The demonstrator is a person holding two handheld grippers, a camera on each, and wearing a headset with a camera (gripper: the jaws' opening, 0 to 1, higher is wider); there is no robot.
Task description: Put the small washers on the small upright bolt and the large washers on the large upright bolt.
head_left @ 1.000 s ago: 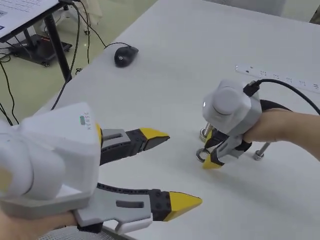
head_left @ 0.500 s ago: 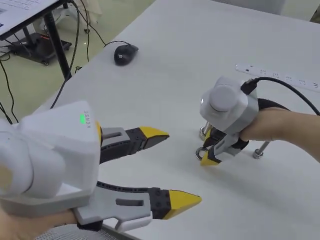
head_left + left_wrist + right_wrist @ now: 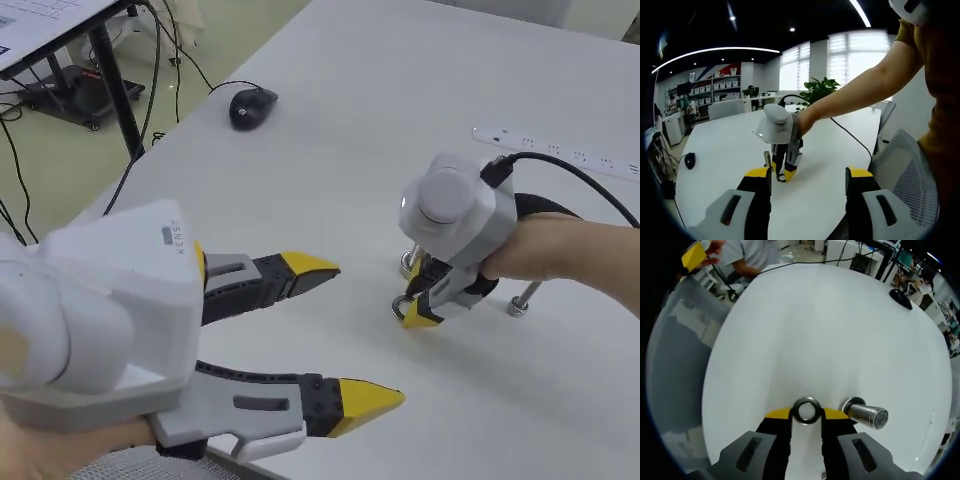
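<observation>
White left gripper [image 3: 352, 333], yellow-tipped jaws

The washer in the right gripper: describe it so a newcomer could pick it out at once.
On the white workbench, find the right gripper, pointing down. Between its yellow tips sits a shiny metal washer, just beside the large upright bolt. Unlike the bolt, it is a flat ring with an open hole.

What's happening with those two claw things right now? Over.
Right gripper shut on a washer, beside the large bolt. Left gripper open, empty. Nothing between washer and bolt.
</observation>
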